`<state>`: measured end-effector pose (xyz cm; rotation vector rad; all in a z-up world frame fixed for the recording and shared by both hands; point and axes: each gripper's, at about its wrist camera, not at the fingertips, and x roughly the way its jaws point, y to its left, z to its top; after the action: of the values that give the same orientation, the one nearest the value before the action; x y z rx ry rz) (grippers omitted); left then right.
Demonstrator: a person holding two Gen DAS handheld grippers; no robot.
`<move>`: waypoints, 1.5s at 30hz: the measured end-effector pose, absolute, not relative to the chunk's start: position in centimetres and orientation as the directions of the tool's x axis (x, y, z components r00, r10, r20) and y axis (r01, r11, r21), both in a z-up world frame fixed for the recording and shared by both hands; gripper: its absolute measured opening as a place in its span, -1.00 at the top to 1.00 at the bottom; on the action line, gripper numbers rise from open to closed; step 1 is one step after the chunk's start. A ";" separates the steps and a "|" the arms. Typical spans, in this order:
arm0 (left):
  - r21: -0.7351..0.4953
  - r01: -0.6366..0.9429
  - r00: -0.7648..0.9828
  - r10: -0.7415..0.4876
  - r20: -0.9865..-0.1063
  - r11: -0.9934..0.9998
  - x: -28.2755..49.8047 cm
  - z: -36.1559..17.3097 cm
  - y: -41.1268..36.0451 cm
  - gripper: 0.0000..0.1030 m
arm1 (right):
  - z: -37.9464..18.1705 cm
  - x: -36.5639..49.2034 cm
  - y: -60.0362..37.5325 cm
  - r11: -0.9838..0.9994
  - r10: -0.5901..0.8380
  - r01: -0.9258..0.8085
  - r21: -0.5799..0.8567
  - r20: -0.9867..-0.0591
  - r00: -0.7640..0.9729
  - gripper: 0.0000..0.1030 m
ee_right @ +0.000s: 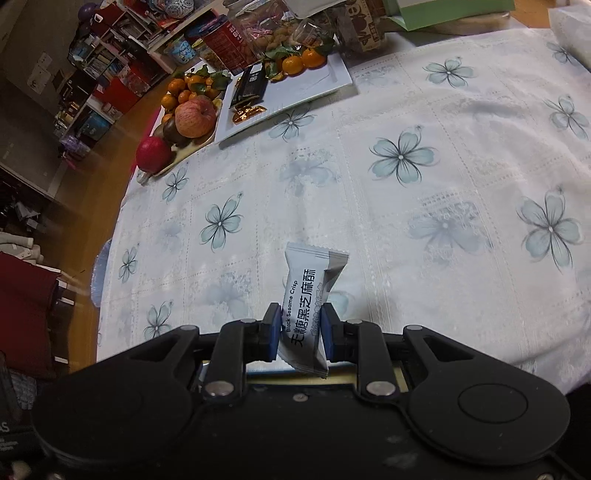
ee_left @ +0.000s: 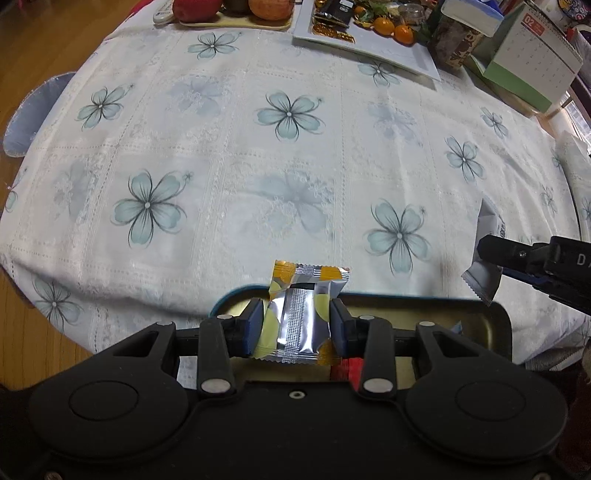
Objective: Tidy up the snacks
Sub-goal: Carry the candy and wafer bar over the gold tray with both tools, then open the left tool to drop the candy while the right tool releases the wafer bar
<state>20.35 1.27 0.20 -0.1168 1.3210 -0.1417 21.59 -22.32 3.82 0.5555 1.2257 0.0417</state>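
Note:
My left gripper [ee_left: 297, 323] is shut on a silver, yellow and orange snack packet [ee_left: 301, 314], held upright just above an open tin [ee_left: 495, 332] at the table's near edge. A red packet [ee_left: 349, 371] lies inside the tin under the jaws. My right gripper [ee_right: 297, 332] is shut on a grey-white black sesame crisp packet [ee_right: 308, 295], lifted over the flowered tablecloth. In the left wrist view the right gripper [ee_left: 487, 254] shows at the far right, with the grey packet [ee_left: 484, 275] hanging from it beside the tin's right end.
A white tray [ee_right: 332, 79] with tangerines [ee_right: 301, 61], a dark packet and gold sweets sits at the back. Beside it is a fruit plate [ee_right: 184, 151] with an apple [ee_right: 195, 116]. Jars, a tissue box [ee_left: 472, 14] and a desk calendar [ee_left: 535, 62] crowd the far right.

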 end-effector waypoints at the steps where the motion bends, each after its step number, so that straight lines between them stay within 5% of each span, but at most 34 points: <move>1: -0.161 0.041 0.231 -0.166 -0.959 0.986 19.8 0.1 1.2 0.10 | 3.9 20.6 -22.4 0.858 0.335 0.267 0.438 -0.873 0.354 0.52; 16: -0.088 0.015 0.142 -0.090 -0.986 0.996 17.7 -0.3 0.7 0.10 | 3.2 13.2 -20.4 0.879 0.374 0.243 0.411 -0.909 0.184 0.52; 45: 0.005 0.058 0.254 -0.010 -0.967 0.998 18.0 0.2 -0.5 0.08 | 1.2 15.9 -17.4 0.924 0.313 0.184 0.334 -0.940 0.136 0.51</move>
<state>18.01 -0.52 0.21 0.0425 1.3135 -0.0458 15.93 -17.44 1.18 0.4170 1.4448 0.0970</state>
